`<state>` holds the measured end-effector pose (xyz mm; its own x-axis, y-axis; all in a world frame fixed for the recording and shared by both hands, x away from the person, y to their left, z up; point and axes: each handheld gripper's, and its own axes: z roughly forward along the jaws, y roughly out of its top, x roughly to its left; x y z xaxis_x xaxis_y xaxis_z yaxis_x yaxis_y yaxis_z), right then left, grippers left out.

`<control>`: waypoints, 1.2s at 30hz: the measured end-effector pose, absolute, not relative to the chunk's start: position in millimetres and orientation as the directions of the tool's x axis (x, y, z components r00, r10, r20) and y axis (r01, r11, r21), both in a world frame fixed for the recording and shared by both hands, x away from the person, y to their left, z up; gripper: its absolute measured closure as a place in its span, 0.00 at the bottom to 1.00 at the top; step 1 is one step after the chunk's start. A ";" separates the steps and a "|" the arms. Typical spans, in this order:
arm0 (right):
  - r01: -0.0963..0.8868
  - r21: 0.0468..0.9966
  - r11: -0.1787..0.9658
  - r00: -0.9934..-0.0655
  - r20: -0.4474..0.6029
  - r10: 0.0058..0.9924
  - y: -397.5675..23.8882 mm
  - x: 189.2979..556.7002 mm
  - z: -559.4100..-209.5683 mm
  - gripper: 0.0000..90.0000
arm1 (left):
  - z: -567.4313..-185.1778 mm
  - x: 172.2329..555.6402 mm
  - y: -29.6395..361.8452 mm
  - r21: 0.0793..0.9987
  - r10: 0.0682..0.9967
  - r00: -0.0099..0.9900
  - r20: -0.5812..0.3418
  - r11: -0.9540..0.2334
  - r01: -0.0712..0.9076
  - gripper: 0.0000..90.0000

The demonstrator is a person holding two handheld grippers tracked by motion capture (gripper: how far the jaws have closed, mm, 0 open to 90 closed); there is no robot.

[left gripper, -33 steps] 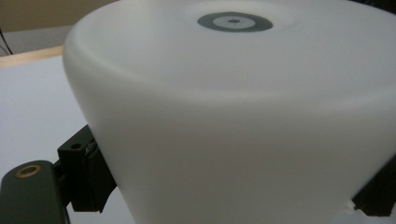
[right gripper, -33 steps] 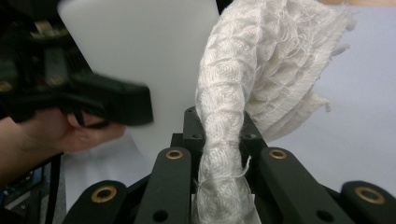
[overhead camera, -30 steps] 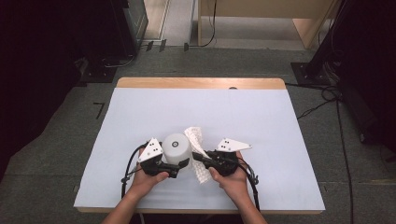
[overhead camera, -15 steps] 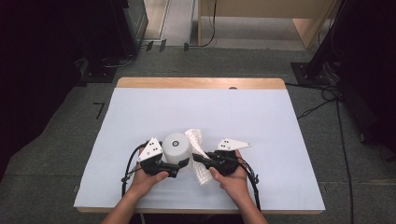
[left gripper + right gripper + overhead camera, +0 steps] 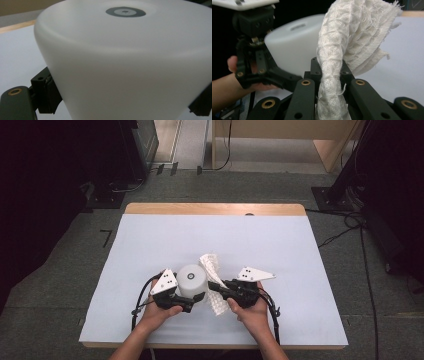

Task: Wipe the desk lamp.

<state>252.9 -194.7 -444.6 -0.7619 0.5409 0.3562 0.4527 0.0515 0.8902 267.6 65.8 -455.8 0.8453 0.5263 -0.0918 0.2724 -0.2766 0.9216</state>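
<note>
A white, upside-down cup (image 5: 192, 277) stands on the table's white cover (image 5: 280, 250), near the front edge. My left gripper (image 5: 196, 293) comes in from the left, shut on the cup low down. In the left gripper view the cup (image 5: 125, 62) sits between the jaws, with the left pad (image 5: 46, 97) against its wall. My right gripper (image 5: 216, 287) is shut on a white waffle-weave cloth (image 5: 210, 264) just right of the cup. The right gripper view shows the cloth (image 5: 342, 50) bunched between the jaws (image 5: 329, 67), rising beside the cup (image 5: 294, 50) and the left gripper (image 5: 269, 72).
The white cover spreads over the wooden table, whose bare far edge (image 5: 215, 209) shows behind it. Dark equipment (image 5: 75, 165) and cables (image 5: 345, 227) lie on the floor to the left and right. The cloth's lower end (image 5: 218, 307) hangs down to the table.
</note>
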 end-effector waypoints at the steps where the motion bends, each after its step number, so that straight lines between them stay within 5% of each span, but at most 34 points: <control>1: 0.461 0.886 0.056 -0.758 0.360 0.543 -193.7 253.8 -447.4 0.89 | -455.5 267.9 66.4 0.923 0.531 0.842 -0.098 -0.267 0.276 0.10; 17: 0.486 0.872 0.053 -0.698 0.351 0.624 -207.1 260.9 -458.3 0.89 | -475.9 270.9 62.5 0.894 0.672 0.738 0.057 -0.363 0.261 0.09; 29: 0.504 0.861 0.068 -0.697 0.359 0.621 -203.8 263.4 -466.6 0.89 | -478.1 251.2 42.0 0.899 0.844 0.527 0.097 -0.301 0.317 0.08; 36: 0.521 0.849 0.089 -0.697 0.363 0.618 -196.8 263.8 -473.5 0.89 | -470.0 260.7 61.6 0.925 0.758 0.651 -0.030 -0.226 0.307 0.10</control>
